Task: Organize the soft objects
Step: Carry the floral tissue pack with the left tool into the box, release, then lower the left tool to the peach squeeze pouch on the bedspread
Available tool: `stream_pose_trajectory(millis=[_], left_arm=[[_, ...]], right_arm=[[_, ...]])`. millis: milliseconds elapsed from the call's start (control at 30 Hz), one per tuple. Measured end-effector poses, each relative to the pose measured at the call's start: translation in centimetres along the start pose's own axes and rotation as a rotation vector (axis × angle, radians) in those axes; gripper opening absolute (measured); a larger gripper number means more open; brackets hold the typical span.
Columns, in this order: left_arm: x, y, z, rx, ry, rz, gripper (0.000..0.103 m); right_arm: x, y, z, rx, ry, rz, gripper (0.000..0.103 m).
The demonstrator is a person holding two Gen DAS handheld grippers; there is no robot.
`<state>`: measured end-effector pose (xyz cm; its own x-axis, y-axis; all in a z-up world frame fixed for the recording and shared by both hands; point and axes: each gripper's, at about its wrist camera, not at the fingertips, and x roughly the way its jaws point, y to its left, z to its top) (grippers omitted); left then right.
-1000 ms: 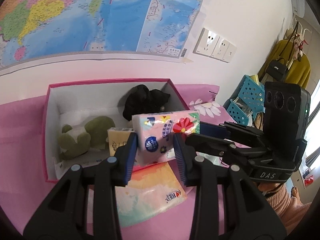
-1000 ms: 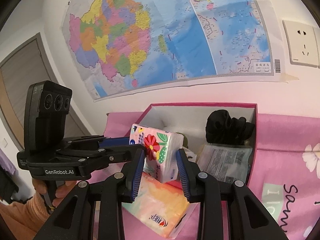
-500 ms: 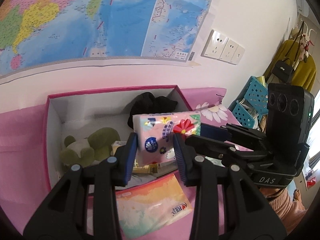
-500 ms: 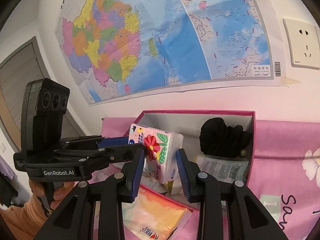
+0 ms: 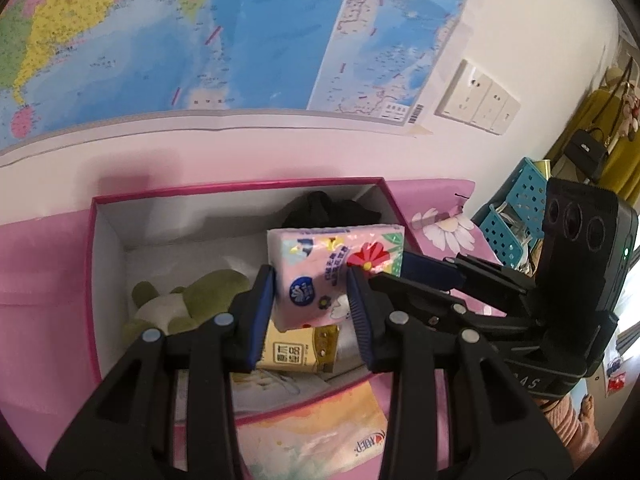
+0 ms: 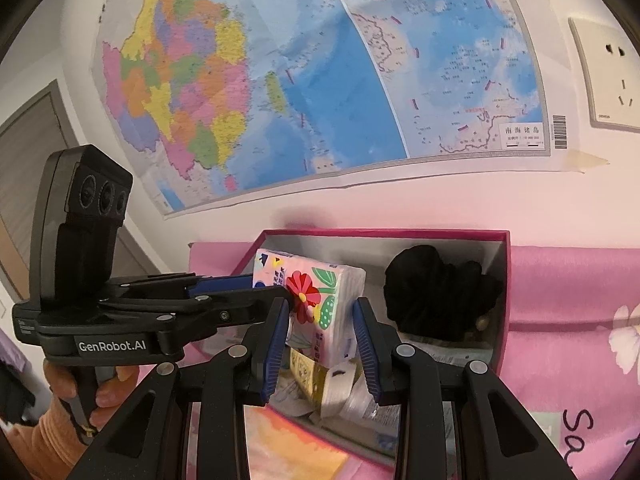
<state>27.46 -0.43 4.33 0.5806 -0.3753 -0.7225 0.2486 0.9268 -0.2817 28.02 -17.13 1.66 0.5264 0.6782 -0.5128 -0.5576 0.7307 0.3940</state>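
1. Left wrist view: the left gripper (image 5: pixel 312 304) and the right gripper (image 5: pixel 404 264) both clench the pink tissue pack (image 5: pixel 324 272).
2. The pack hangs over the pink-rimmed box (image 5: pixel 93 280).
3. Farther in lie a green plush toy (image 5: pixel 192 300) and black cloth (image 5: pixel 320 210).

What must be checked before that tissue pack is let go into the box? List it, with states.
1. Left tongs clamp the pack: ok.
2. Right tongs clamp its other end: ok.
3. Pack is above the box, inside its rim: ok.
4. Free spot underneath: cannot tell; a yellow pack seems to lie right below, with the plush to its left.
5. Black cloth is out of the way: ok, it sits in the far corner.
6. Everything boxed: not ok; an orange pack lies outside, in front.
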Motion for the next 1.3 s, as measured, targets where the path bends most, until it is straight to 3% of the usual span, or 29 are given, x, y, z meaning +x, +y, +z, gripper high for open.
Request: stream_pose_trajectory(millis=[433,700,1000,1300], left_arm=[[3.0,1.2,1.2,-0.063,0.097,0.052,0.039],[3.0,1.6,1.2,-0.073,0.092,0.055,0.039],[-1.7,0.0,-1.2,0.025,-0.025,0.002,0.039],[-10.1,0.1,-8.2,0.107,-0.173,-0.075,0.043]], right_arm=[[3.1,-2.0,0.6,0.05,0.033,-0.024,0.034],[3.6,-2.6,0.1,0.076,0.042,-0.054,0.036],[1.5,-2.3,-1.3,0.058,0.043,-0.069,0.036],[-3.3,0.6,-4.3,0.01,0.044,0.03,0.039]])
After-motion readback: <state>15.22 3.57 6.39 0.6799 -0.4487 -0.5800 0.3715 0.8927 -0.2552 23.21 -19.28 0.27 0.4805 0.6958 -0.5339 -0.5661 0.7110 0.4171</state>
